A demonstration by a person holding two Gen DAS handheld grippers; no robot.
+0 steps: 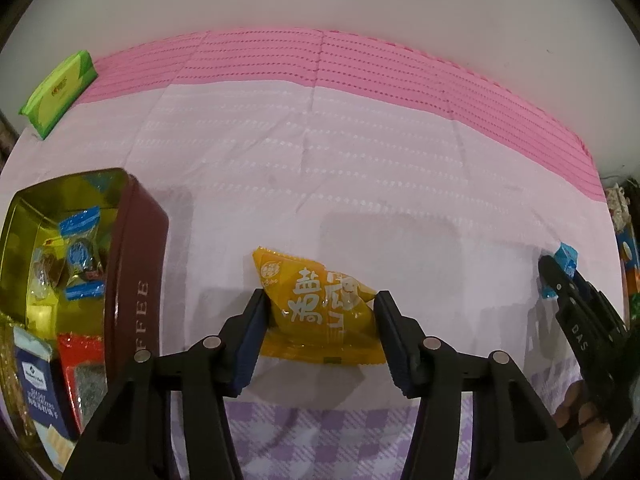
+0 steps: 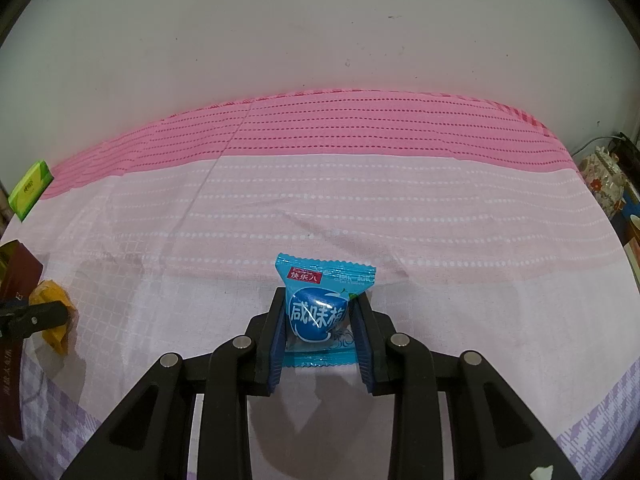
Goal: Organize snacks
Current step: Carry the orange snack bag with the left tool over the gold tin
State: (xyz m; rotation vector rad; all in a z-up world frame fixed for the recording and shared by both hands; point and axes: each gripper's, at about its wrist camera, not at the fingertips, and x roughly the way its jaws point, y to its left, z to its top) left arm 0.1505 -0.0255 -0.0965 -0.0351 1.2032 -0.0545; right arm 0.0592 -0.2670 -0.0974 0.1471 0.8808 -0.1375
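Observation:
A yellow snack packet [image 1: 320, 312] lies on the pink cloth. My left gripper [image 1: 320, 300] stands over it with a blue pad touching each side. To its left is a brown tin [image 1: 136, 260] with a gold inside, holding several wrapped snacks. My right gripper [image 2: 320, 300] is shut on a blue snack packet [image 2: 316, 312], which stands upright between its pads just above the cloth. In the left wrist view the right gripper [image 1: 560, 280] and its blue packet [image 1: 566, 258] show at the far right. The right wrist view has the yellow packet [image 2: 52, 292] at its left edge.
A green pack [image 1: 60, 88] lies at the far left of the cloth, close to the white wall. The cloth [image 2: 360, 216] has a deep pink band at the back and a purple check at the front. Patterned clutter [image 2: 604, 184] sits past the right edge.

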